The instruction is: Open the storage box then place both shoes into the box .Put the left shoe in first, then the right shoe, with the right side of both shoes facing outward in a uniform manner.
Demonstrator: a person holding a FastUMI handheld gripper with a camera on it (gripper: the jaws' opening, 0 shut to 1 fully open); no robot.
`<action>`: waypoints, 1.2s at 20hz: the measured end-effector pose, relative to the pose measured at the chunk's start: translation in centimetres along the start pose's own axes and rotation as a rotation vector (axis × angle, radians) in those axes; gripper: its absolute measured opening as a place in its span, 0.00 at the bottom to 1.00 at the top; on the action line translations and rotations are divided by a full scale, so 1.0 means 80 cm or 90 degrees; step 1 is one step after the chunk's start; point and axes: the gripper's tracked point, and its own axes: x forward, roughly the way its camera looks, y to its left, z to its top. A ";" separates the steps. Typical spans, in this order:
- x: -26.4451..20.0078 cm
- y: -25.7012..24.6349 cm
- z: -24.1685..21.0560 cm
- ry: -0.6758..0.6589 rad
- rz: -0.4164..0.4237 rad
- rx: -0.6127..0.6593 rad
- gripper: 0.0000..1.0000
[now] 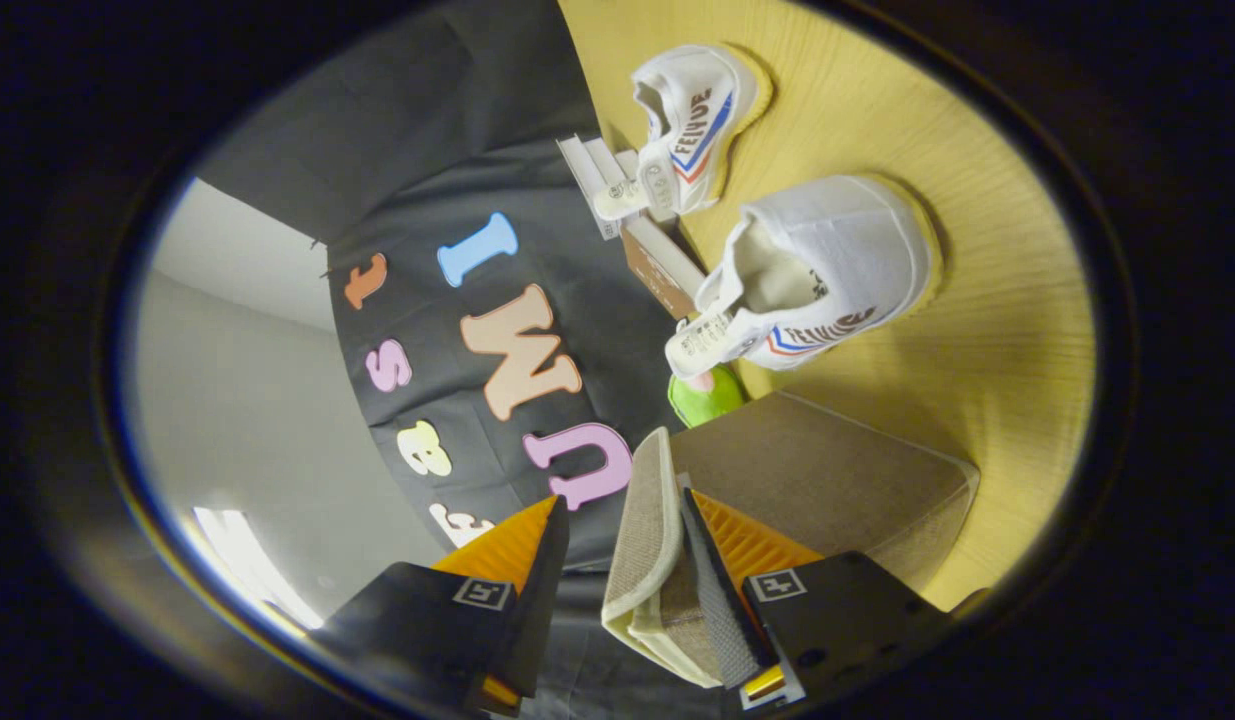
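Storage box [827, 470] on worktop [1017, 330] — lid flap [645, 530] between our spread tool [622, 545], one finger touching; opening underway. Both shoes [817, 275] unpacked, at one o'clock beyond the box.

The storage box [827, 480] shows a bare top panel and one side wall; its inside is hidden. Its lid flap [645, 540] stands between the fingers of the gripper [617, 540], and the flap's near end is covered by one finger, so contact by the other finger cannot be judged. A green object [705, 395] beyond the box is mostly hidden by the box edge and the nearer shoe [817, 280]. The far shoe [692, 125] hides part of the cartons [642, 235] behind it.
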 end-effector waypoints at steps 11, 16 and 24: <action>-0.010 0.025 -0.002 -0.003 0.051 -0.022 0.11; 0.003 0.069 -0.029 0.018 0.084 -0.037 0.11; 0.003 0.153 -0.132 0.113 0.137 -0.127 0.13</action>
